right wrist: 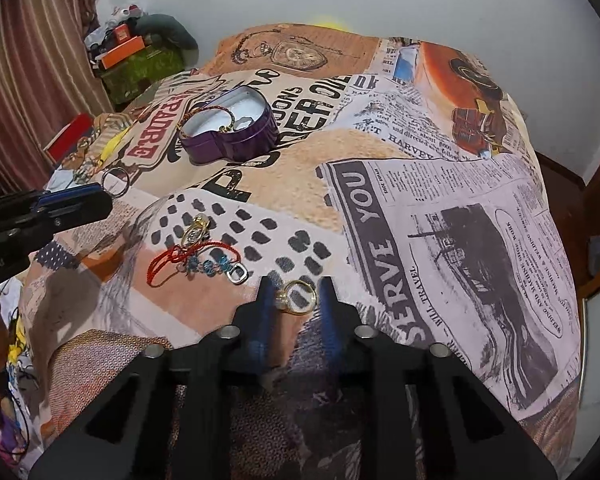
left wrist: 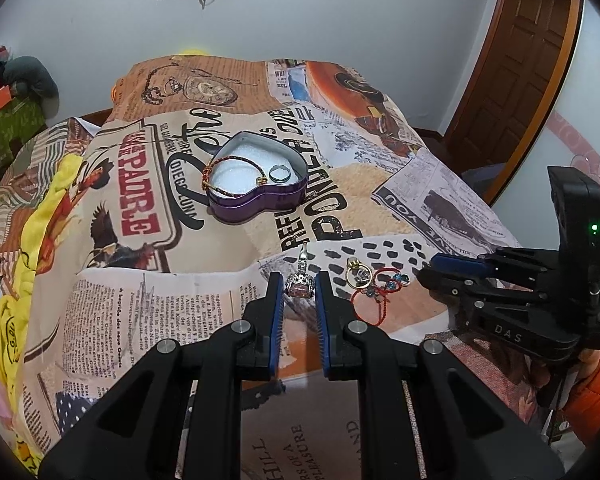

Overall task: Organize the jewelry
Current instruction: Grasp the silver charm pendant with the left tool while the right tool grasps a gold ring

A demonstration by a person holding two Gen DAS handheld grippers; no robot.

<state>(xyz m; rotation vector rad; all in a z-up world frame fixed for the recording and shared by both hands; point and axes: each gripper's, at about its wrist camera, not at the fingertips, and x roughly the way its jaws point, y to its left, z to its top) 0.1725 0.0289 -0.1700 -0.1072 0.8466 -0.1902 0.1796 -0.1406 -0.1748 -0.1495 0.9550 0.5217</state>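
Left claw: pinching one silver ring.
Right claw: one gold ring between its tips, touch unclear.
Tin: one, ahead of both claws, holding one bracelet and one ring.
Loose heap: left of right claw, on the cloth.

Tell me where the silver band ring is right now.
The silver band ring lies inside the purple heart tin, on the white padding at its right side, beside the braided bracelet.
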